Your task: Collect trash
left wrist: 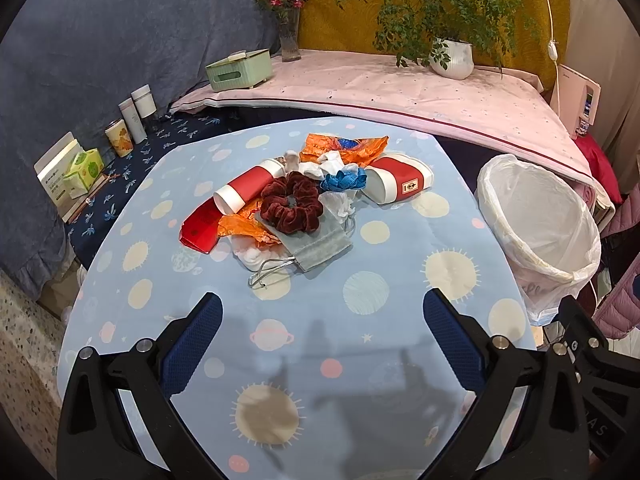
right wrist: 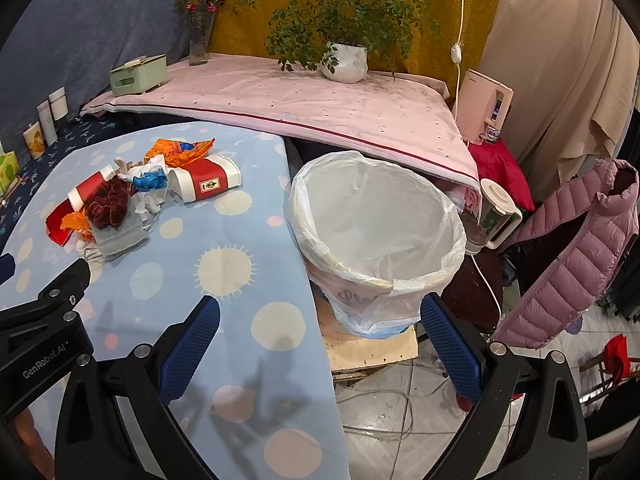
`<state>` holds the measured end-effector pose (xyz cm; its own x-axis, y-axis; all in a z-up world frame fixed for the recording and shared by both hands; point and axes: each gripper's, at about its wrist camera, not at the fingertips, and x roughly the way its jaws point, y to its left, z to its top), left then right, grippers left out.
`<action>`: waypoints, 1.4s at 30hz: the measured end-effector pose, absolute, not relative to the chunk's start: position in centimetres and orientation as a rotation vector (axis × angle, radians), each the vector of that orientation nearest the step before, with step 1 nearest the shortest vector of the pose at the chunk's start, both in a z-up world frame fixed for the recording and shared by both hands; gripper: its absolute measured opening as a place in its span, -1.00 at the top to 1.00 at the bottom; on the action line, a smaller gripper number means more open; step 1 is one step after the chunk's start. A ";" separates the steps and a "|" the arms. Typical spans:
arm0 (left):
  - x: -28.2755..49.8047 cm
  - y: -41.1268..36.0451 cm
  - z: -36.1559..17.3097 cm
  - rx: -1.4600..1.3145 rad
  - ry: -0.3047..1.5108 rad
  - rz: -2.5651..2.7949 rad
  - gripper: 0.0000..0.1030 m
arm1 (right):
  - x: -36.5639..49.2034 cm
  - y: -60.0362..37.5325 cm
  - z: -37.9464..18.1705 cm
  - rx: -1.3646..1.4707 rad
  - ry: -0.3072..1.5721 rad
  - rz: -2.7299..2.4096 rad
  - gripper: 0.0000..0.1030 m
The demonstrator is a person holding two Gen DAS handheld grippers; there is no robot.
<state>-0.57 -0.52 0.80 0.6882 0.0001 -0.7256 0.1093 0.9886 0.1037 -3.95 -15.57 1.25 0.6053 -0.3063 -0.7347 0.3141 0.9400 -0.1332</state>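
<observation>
A trash pile lies on the blue planet-print table (left wrist: 360,360): a dark red scrunchie (left wrist: 291,201), two red-and-white paper cups (left wrist: 400,178) (left wrist: 246,186), orange wrappers (left wrist: 344,145), a grey face mask (left wrist: 316,246), a blue ribbon (left wrist: 343,179) and white tissue. The pile also shows in the right wrist view (right wrist: 120,200). A white-lined bin (left wrist: 538,232) (right wrist: 376,232) stands beside the table's right edge. My left gripper (left wrist: 322,312) is open and empty, short of the pile. My right gripper (right wrist: 320,314) is open and empty, over the table edge in front of the bin.
A pink-covered bench (right wrist: 320,100) behind holds a potted plant (right wrist: 344,62), a green box (right wrist: 138,74) and a flower vase (right wrist: 199,40). Containers (left wrist: 132,120) line the left. A pink jacket (right wrist: 576,248) and a kettle (right wrist: 494,212) are right of the bin.
</observation>
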 end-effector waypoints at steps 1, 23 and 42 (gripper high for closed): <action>-0.6 -0.5 0.8 0.142 0.810 -0.062 -0.86 | -4.0 -15.6 1.2 0.010 0.847 -0.359 -0.87; -0.3 -0.5 0.6 0.137 0.802 -0.064 -0.86 | -4.0 -15.7 1.2 0.012 0.850 -0.359 -0.87; -0.2 -0.4 0.8 0.137 0.799 -0.070 -0.86 | -4.1 -16.1 0.9 0.013 0.858 -0.370 -0.87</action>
